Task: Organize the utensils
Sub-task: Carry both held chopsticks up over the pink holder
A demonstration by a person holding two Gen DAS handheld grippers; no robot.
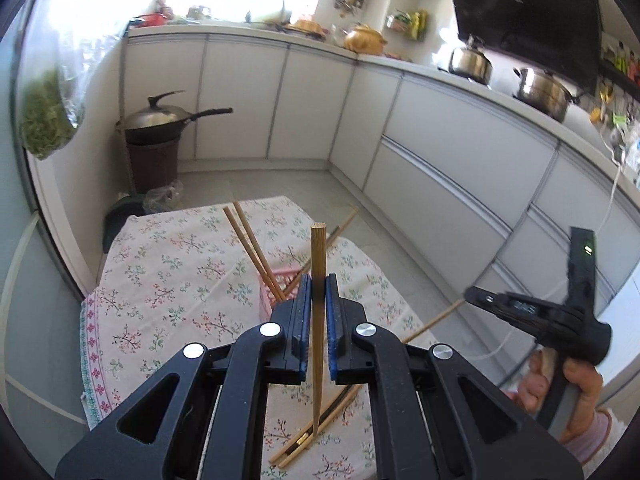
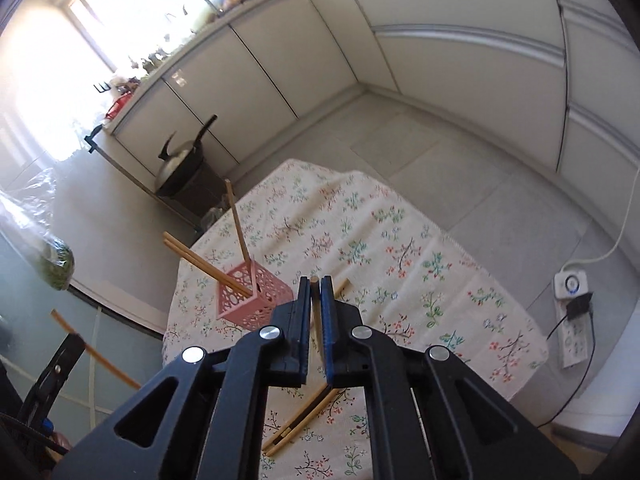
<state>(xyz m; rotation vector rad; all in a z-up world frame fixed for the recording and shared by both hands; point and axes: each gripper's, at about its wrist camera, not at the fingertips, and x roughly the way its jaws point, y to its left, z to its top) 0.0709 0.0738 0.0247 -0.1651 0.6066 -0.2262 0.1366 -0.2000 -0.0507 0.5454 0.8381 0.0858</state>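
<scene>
My left gripper (image 1: 319, 282) is shut on a wooden chopstick (image 1: 318, 256) that stands upright between the blue pads, above the table. My right gripper (image 2: 315, 285) is shut on another chopstick (image 2: 315, 308); in the left wrist view the right gripper (image 1: 468, 293) is at the right with its chopstick (image 1: 432, 322) sticking out. A pink perforated holder (image 2: 256, 298) stands on the floral tablecloth (image 2: 360, 240) with three chopsticks (image 2: 200, 262) leaning in it. It shows partly behind my left fingers (image 1: 266, 296). Loose chopsticks (image 2: 298, 424) lie on the cloth below both grippers.
White kitchen cabinets (image 1: 440, 128) run along the back and right. A wok sits on a brown bin (image 1: 154, 148) beyond the table. A power strip (image 2: 572, 320) with cables lies on the floor at right. Pots (image 1: 544, 92) stand on the counter.
</scene>
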